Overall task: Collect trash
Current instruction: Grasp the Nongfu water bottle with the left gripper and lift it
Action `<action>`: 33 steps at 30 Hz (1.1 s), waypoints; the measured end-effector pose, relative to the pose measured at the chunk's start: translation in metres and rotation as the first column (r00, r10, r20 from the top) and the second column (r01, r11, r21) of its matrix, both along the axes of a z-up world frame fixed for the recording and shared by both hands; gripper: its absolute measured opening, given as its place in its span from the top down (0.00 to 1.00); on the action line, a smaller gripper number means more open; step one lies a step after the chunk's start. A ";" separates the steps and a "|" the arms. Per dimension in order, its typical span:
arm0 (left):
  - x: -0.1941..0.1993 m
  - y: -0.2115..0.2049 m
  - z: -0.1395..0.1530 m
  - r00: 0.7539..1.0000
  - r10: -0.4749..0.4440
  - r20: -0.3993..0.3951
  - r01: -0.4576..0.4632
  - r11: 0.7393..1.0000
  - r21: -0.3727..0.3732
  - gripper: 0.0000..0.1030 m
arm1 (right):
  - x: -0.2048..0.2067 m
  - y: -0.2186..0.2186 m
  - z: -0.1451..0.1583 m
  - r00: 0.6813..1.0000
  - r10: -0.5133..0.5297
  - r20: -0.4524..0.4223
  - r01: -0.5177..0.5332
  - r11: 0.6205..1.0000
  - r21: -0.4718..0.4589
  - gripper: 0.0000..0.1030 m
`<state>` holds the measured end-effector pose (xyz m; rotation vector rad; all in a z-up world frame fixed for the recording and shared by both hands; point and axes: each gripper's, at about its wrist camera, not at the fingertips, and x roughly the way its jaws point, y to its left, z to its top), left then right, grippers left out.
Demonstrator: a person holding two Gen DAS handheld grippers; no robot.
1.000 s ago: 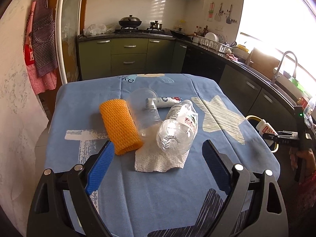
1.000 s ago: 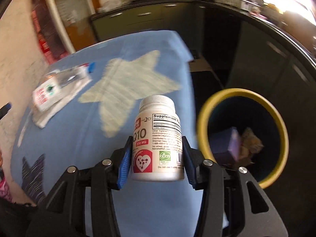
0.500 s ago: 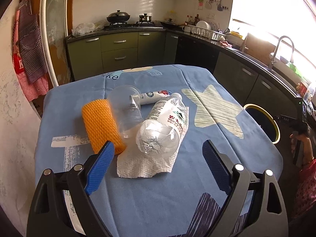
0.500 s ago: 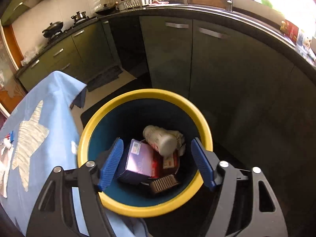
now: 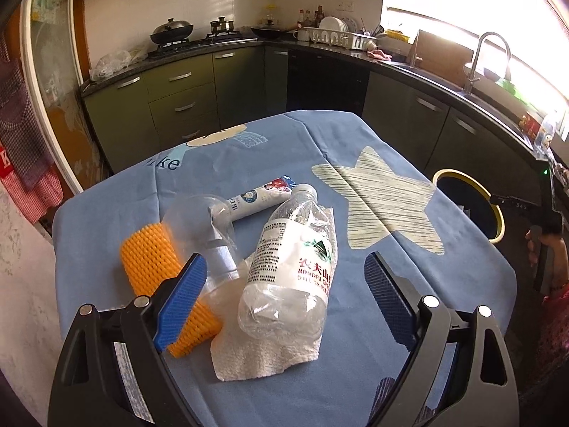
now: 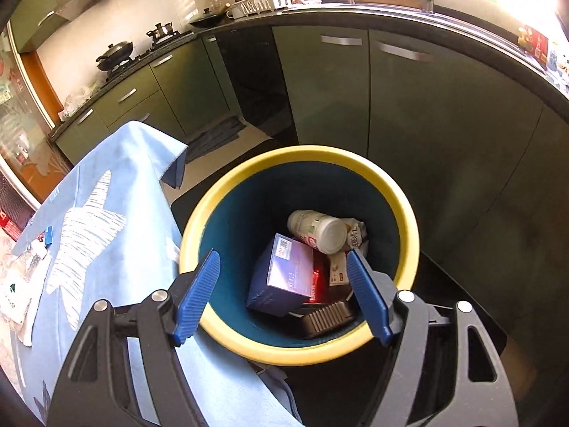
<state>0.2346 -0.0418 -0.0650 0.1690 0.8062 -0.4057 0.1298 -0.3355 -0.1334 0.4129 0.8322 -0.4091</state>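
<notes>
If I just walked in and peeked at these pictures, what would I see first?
Probably the bin with the bright yellow rim on the floor beside the table, with a white pill bottle and a purple box lying inside, right under the open right gripper. Next, the little pile of trash on the blue tablecloth: a crumpled water bottle on a paper towel, beside an orange foam net.

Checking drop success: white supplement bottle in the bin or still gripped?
In the bin. The white bottle lies on its side inside the yellow-rimmed bin; the right gripper is open, empty.
</notes>
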 end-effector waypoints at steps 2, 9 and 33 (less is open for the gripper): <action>0.009 -0.009 -0.002 0.999 -0.033 -0.017 0.033 0.999 0.026 0.13 | 0.002 0.003 0.002 1.000 0.009 0.004 -0.009 1.000 0.001 0.32; 0.044 -0.041 -0.024 0.989 -0.096 -0.111 0.111 0.984 0.137 0.13 | 0.005 0.005 0.008 1.000 0.007 0.009 -0.007 1.000 -0.029 0.30; 0.070 -0.067 -0.067 0.974 -0.076 -0.214 0.135 0.950 0.280 0.38 | -0.003 -0.001 -0.001 1.000 -0.002 0.012 0.002 1.000 -0.022 0.30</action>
